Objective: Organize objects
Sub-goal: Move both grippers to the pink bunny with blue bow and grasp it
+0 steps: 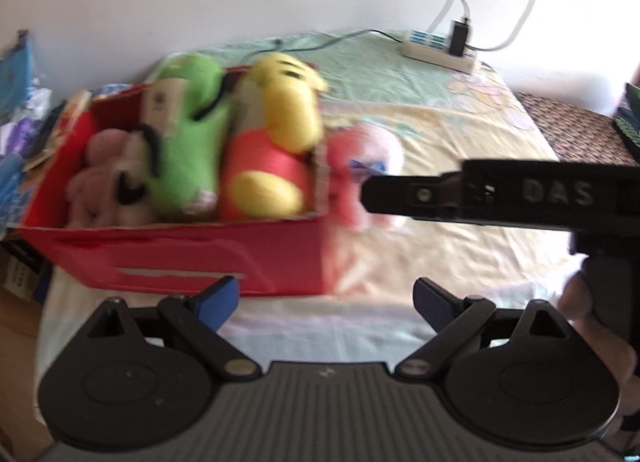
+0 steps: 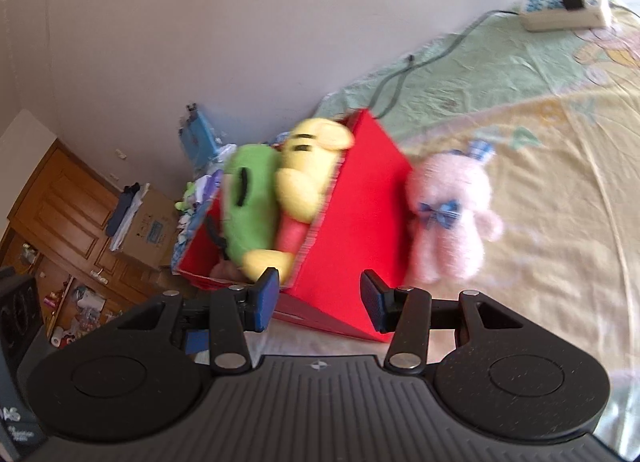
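Judging by how the toys lie, most of the sorting is done. The red box (image 1: 188, 250) on the bed (image 2: 560, 142) already holds the yellow bear (image 2: 308, 166), the green plush (image 2: 248, 198) and a pale pink plush (image 1: 100, 178) at its far-left end. One pink bunny (image 2: 452, 218) remains outside, lying just beside the box's right wall, touching or nearly so. Both tools are released: the left claw (image 1: 326, 302) gapes empty before the box's front, and the right claw (image 2: 318, 302) hangs spread near the box's corner, beside the bunny, gripping nothing. Lifting that bunny in looks like what is left.
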### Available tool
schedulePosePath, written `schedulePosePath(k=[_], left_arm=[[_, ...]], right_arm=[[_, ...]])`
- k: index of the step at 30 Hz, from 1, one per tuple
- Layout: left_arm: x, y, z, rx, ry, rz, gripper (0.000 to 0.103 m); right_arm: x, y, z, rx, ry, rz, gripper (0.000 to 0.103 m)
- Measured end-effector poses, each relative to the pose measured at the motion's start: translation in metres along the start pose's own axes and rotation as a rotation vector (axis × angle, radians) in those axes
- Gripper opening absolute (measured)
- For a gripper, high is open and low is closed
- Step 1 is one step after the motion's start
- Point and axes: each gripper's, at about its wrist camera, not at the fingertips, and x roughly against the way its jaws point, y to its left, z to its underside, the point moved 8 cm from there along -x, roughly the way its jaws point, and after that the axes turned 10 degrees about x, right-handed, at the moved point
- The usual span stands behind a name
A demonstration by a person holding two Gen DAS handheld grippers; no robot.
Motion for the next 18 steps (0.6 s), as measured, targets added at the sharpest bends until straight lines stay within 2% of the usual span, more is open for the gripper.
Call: schedulePosePath(k=[11, 14, 18], left_arm=[[-0.039, -0.06, 0.02, -0.139, 0.002, 0.116, 0.092], [-0.057, -0.062, 0.024, -0.158, 0.017, 0.139, 0.093], [-0.075, -0.059, 0.03, -0.16, 0.051, 0.181, 0.093]], right_arm=[[-0.001, -0.068, 0.016, -0.09, 0.05, 0.08, 0.049], [-0.009, -0.085, 0.015, -0.1, 0.065, 0.11, 0.049], [-0.022, -0.099, 0.01, -0.132, 0.088, 0.095, 0.049]])
